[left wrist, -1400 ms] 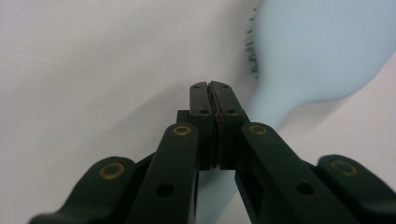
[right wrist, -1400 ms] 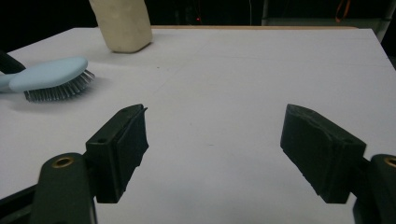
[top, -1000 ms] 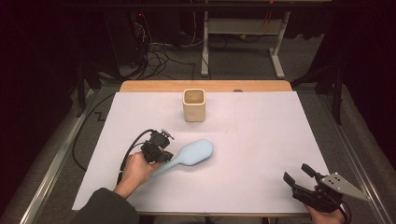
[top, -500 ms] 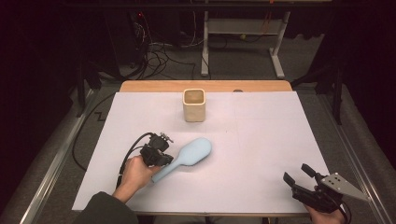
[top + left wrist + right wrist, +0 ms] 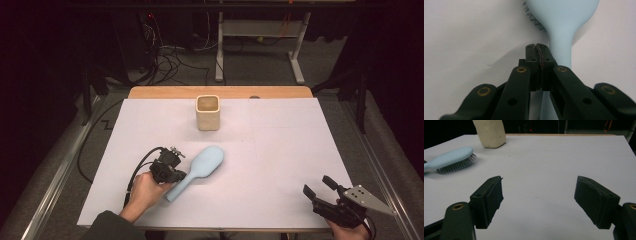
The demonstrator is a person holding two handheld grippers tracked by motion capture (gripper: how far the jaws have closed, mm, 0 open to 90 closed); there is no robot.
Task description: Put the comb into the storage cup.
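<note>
**Left gripper shut above the hairbrush handle**

Left gripper sits low over the handle of the pale blue hairbrush, its two jaws pressed flat together with nothing between them; in the left gripper view the handle runs underneath the closed tips, not inside them. The brush lies bristles-down on the white desk, left of centre, head pointing toward the beige cup standing near the far edge. To take the brush cleanly, the jaws would probably need to part first, then straddle the narrow handle from both sides and close squarely, since a grip near the head would foul the bristles. Right gripper rests near the front right corner, jaws wide apart and empty. Between brush and cup the desk is bare, giving a straight path; the front edge lies close behind the left hand.
</note>
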